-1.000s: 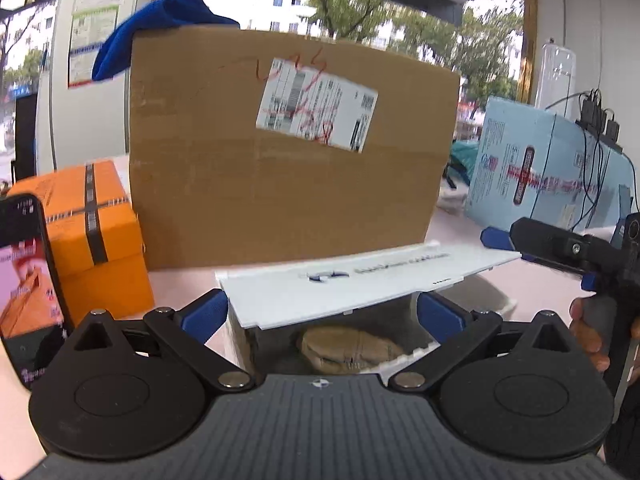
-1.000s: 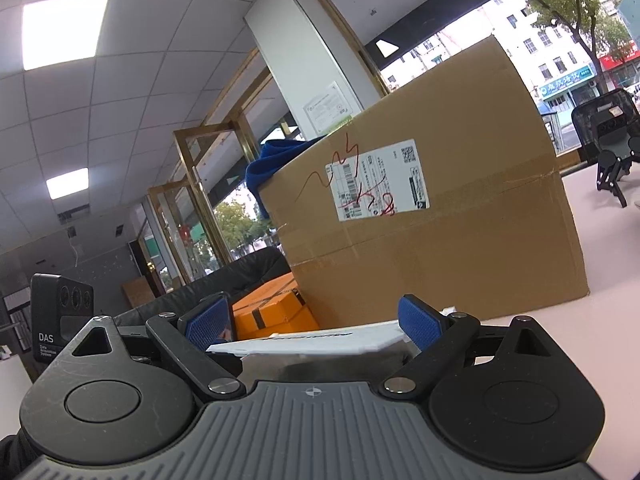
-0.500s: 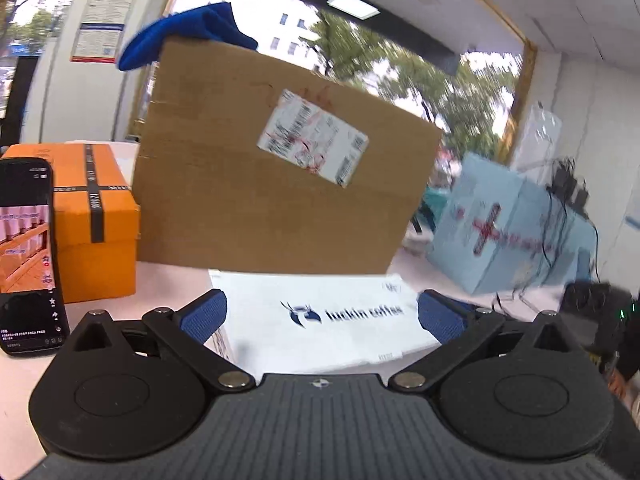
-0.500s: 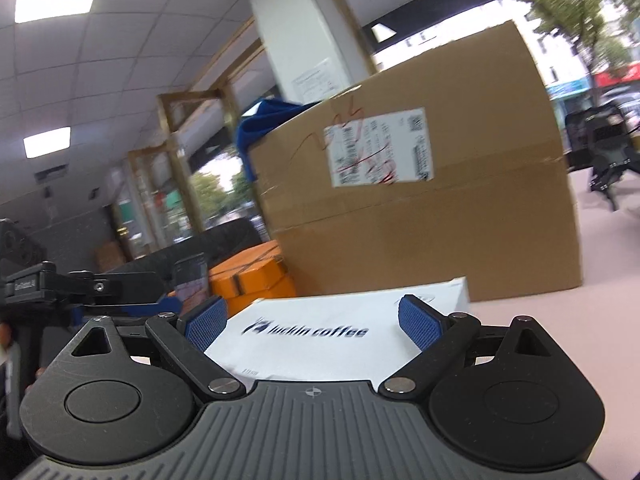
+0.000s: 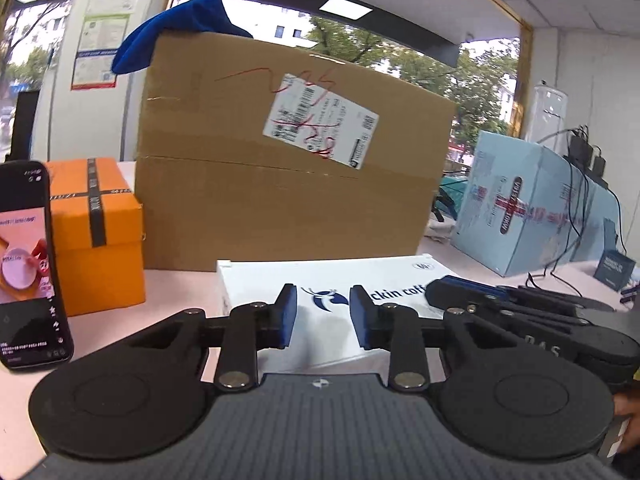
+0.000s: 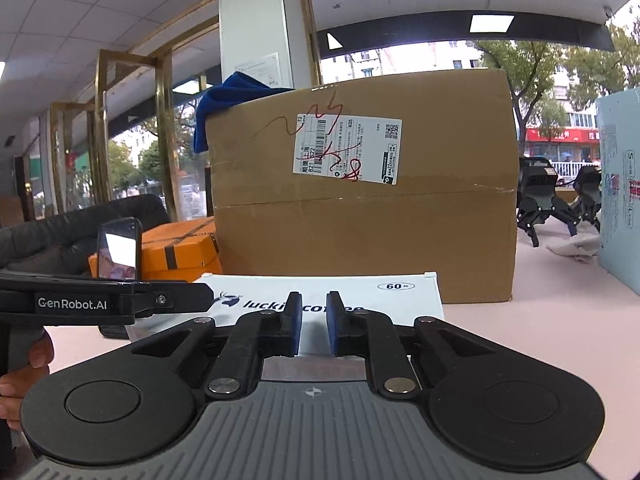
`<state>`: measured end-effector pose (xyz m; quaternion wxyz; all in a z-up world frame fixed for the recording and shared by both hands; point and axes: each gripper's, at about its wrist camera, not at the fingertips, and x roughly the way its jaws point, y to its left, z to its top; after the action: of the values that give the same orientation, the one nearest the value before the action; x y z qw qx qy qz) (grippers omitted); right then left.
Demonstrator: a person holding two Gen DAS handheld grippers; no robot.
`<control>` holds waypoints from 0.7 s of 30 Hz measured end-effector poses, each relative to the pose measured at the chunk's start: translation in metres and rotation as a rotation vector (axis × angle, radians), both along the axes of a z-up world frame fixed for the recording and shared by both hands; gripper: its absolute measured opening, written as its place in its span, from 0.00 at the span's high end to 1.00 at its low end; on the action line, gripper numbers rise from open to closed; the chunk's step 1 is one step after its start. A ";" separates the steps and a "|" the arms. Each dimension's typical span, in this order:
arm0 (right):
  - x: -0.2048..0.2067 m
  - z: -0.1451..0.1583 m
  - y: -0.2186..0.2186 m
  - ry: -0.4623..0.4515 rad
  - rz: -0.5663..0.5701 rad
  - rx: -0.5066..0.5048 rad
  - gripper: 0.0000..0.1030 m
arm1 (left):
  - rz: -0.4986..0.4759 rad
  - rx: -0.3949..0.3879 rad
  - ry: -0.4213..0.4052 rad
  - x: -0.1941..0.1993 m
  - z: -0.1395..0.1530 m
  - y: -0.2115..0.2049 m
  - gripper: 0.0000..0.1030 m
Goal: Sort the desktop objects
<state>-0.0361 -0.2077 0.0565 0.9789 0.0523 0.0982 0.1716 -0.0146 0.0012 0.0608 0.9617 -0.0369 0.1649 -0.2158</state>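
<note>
**A:** What takes up most of the bench?

**B:** A big cardboard carton (image 5: 280, 176) standing toward the far edge, a shipping label (image 5: 320, 124) scrawled in red on its face and a blue cloth (image 5: 180, 28) draped over its top left corner. To its right sits a pale blue box (image 5: 524, 200) with cables trailing over it; to its left, a smaller orange box (image 5: 96, 232) banded with dark tape.

**A:** And the thing being sorted?

**B:** The white coffee box (image 5: 340, 300) lies flat just in front of the carton, lid down, logo facing up.

**A:** Anything nearer?

**B:** A phone (image 5: 28, 264) stands upright near the left edge, beside the orange box, screen lit.

**A:** The grippers?

**B:** The left gripper (image 5: 323, 316) hovers over the white lid, jaws narrowed to a modest gap with nothing between them. The right gripper (image 6: 313, 326) is above the same lid, jaws narrower still, a thin gap, also holding nothing. Each shows in the other's view, a hand (image 6: 24, 376) on the left one's handle.
</note>
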 end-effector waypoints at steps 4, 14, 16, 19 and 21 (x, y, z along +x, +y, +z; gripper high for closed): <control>0.003 -0.002 0.003 -0.018 0.001 -0.018 0.87 | -0.005 0.030 -0.042 -0.007 -0.005 -0.007 0.73; -0.005 -0.013 0.022 -0.110 -0.072 -0.106 0.87 | 0.011 0.093 -0.134 -0.016 -0.017 -0.020 0.72; -0.003 -0.012 0.017 -0.105 -0.054 -0.075 0.87 | 0.011 0.087 -0.132 -0.016 -0.017 -0.020 0.72; -0.001 -0.011 0.010 -0.097 -0.028 -0.029 0.80 | 0.008 0.081 -0.136 -0.016 -0.017 -0.019 0.72; -0.003 -0.009 0.001 -0.083 -0.006 0.036 0.54 | 0.000 0.072 -0.139 -0.016 -0.017 -0.017 0.69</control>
<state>-0.0395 -0.2063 0.0471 0.9815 0.0629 0.0541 0.1724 -0.0305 -0.0155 0.0438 0.9715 0.0129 0.1055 -0.2118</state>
